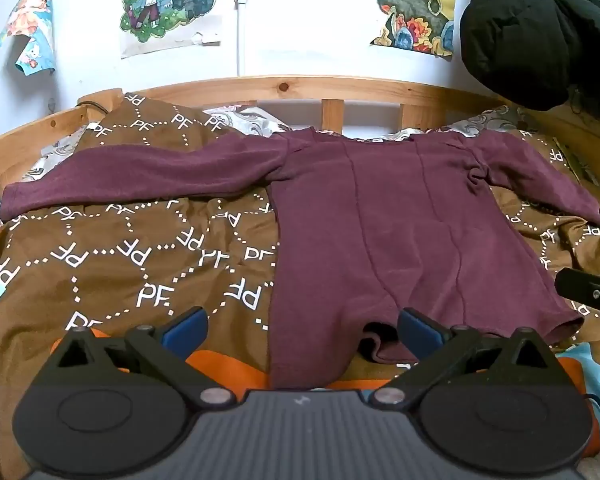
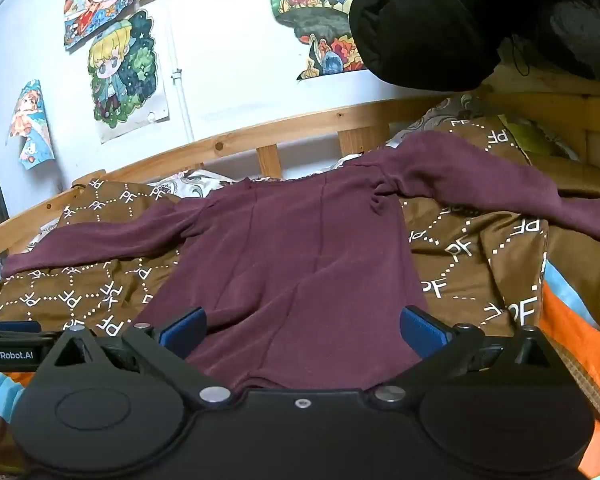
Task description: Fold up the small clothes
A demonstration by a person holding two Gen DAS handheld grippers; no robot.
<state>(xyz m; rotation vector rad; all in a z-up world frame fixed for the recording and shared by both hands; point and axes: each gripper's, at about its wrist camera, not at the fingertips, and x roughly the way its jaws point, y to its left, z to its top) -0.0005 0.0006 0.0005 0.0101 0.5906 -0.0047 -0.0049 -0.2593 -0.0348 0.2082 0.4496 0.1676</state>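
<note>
Your long-sleeved maroon knit top [image 1: 380, 216] lies flat on the brown patterned bedspread [image 1: 112, 264], neck away, hem nearest you. Both claws gape empty: left claw [image 1: 302, 330] at the hem's left corner, right claw [image 2: 302, 330] over its right half.

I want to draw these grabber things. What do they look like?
Each gripper is black plastic with round discs and silver screws. The left gripper has a ribbed grey middle; the right gripper is all black. Both jaws carry blue pads. A white GenRobot.AI label marks the left one's side.
</note>
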